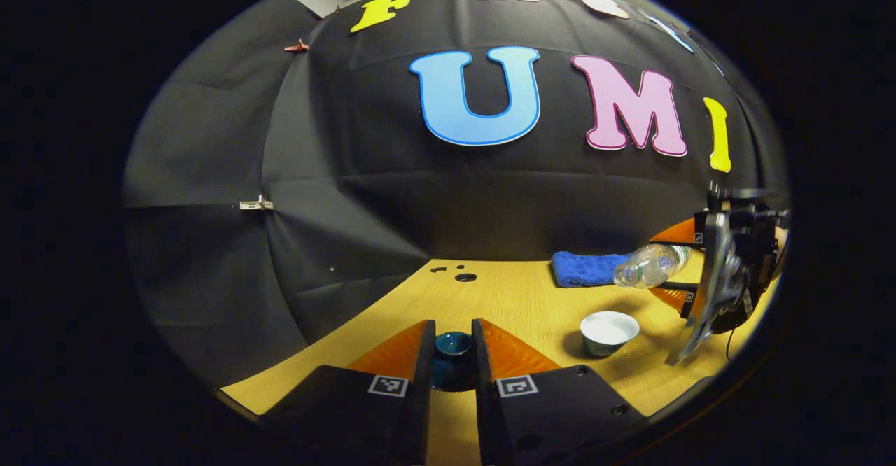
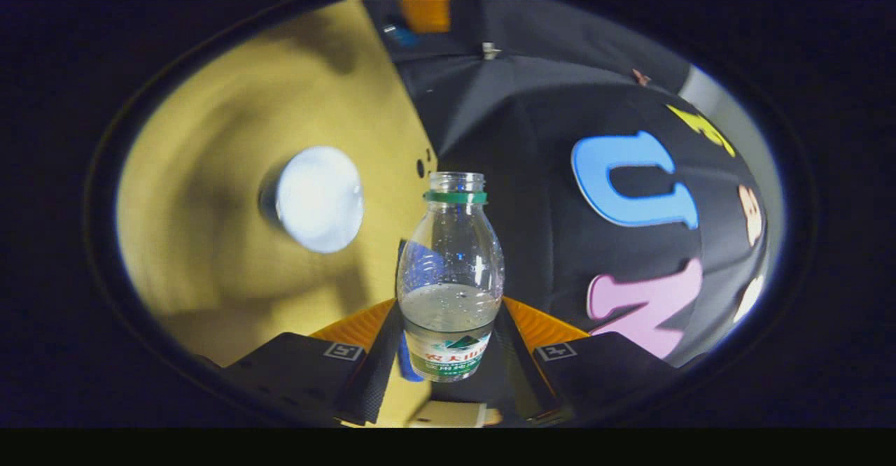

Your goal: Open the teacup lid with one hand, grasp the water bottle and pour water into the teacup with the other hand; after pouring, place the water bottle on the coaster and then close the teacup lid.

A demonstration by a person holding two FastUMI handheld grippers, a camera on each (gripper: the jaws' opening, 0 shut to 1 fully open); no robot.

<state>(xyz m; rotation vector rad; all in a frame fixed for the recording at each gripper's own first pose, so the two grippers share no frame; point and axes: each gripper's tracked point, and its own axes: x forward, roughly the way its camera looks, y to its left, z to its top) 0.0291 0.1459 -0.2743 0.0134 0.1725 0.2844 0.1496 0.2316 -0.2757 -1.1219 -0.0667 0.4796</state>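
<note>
Clamped between the left gripper's (image 1: pixel 453 354) fingers: dark teal teacup lid (image 1: pixel 453 345), over a yellow wooden table (image 1: pixel 518 298) walled by black cloth. Right gripper (image 2: pixel 448 354) squeezed on clear, uncapped water bottle (image 2: pixel 449 270), part full, tilted toward the open white teacup (image 1: pixel 609 331). Folded blue towel (image 1: pixel 584 269) behind, near the wall.

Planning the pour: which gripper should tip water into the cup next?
Right. The right gripper is shut on the uncapped bottle, already tilted near the open cup. The left gripper is shut on the lid down by the table.
</note>
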